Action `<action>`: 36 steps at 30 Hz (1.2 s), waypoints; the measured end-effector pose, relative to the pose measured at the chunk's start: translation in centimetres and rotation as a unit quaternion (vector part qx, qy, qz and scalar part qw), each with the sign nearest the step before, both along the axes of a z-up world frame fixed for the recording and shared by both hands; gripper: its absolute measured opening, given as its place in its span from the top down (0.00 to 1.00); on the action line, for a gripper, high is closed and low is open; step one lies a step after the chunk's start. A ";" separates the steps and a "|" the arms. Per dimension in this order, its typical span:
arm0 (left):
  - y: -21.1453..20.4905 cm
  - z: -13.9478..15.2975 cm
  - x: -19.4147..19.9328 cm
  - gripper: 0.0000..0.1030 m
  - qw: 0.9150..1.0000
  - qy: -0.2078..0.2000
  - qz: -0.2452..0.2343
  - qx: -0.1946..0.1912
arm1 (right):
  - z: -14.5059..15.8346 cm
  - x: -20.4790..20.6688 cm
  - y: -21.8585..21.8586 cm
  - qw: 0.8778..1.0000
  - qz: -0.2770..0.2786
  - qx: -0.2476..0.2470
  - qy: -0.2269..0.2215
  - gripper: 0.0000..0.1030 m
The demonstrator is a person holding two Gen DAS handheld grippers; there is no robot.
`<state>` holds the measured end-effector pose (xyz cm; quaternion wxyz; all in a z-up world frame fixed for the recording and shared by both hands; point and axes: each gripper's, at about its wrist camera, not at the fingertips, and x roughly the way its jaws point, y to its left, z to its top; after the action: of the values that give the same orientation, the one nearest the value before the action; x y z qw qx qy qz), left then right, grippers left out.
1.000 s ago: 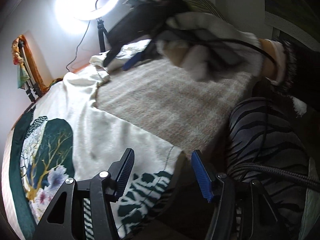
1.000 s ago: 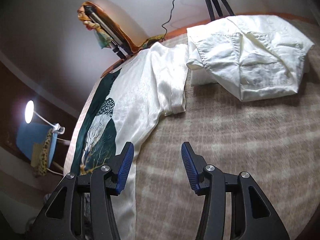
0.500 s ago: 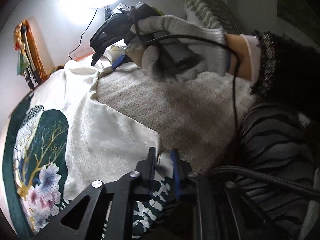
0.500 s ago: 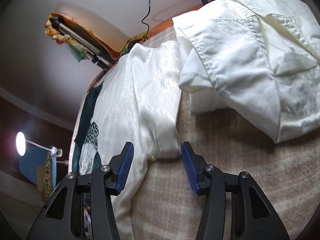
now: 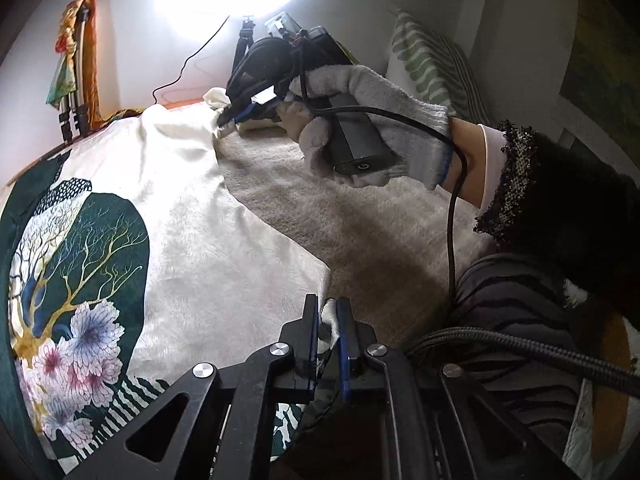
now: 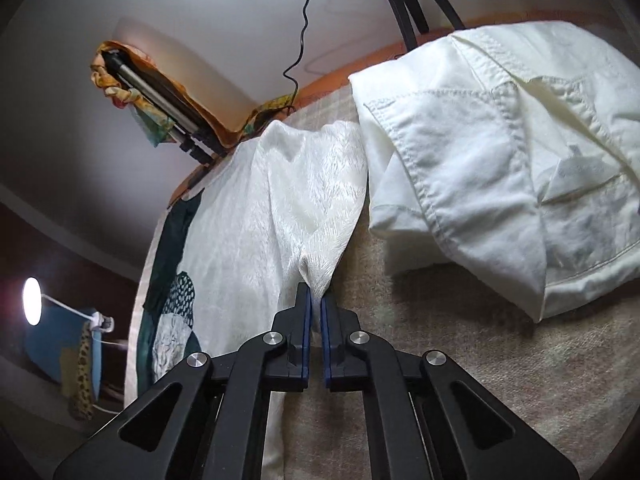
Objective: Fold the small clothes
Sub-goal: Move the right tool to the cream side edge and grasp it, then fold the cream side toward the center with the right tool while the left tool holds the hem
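The cream satin garment with a dark green floral print [image 5: 208,240] lies spread on the beige carpeted surface [image 5: 360,232]. The left gripper [image 5: 328,328] pinches its near hem, jaws closed on it. The right gripper [image 6: 315,312], its jaws just closed, clamps the sleeve end beside a folded white cotton garment [image 6: 500,160].

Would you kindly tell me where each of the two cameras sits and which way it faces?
Left wrist: on the left gripper, facing down its fingers at the printed cream garment; the gloved hand with the right gripper shows.
Right wrist: on the right gripper, facing the garment's sleeve and folded white clothes.
Shared: both grippers pinch that garment.
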<state>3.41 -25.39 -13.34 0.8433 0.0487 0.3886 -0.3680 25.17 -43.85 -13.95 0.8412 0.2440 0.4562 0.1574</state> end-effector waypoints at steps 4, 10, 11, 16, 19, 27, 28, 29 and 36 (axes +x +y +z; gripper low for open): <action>1.4 0.6 -0.3 0.95 1.000 -0.005 0.012 -0.017 | 0.3 0.4 0.6 1.000 -0.002 -0.014 0.011 0.98; 4.3 1.7 -0.3 0.95 0.998 -0.011 0.045 -0.048 | 3.5 0.7 3.1 0.999 0.008 -0.026 -0.018 0.98; 5.0 1.9 -0.4 0.95 0.997 -0.012 0.052 -0.054 | 4.2 0.9 3.7 0.999 0.013 -0.030 -0.022 0.98; 7.4 2.2 -0.9 0.95 0.995 -0.015 0.074 -0.068 | 6.8 1.5 8.2 0.996 0.048 -0.058 -0.045 0.98; 8.9 2.3 -1.1 0.95 0.994 -0.015 0.084 -0.067 | 7.5 2.0 11.2 0.993 0.072 -0.075 -0.052 0.98; 10.4 1.8 -0.8 0.95 0.993 -0.004 0.091 -0.071 | 5.5 2.4 11.7 0.993 0.048 -0.109 -0.014 0.76; 10.3 1.7 -0.8 0.95 0.993 -0.003 0.089 -0.071 | 4.9 2.4 10.5 0.994 0.029 -0.106 -0.003 0.59; 10.1 1.6 -0.8 0.95 0.994 -0.003 0.086 -0.071 | 4.4 2.4 9.4 0.995 0.013 -0.102 0.006 0.53; 9.5 1.2 -0.5 0.95 0.995 -0.002 0.072 -0.069 | 1.5 4.6 5.3 0.995 -0.041 -0.016 0.087 0.47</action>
<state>2.90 -15.84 -12.19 0.8699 -0.0368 0.3627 -0.3323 29.74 -38.53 -12.49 0.8078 0.2620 0.5197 0.0935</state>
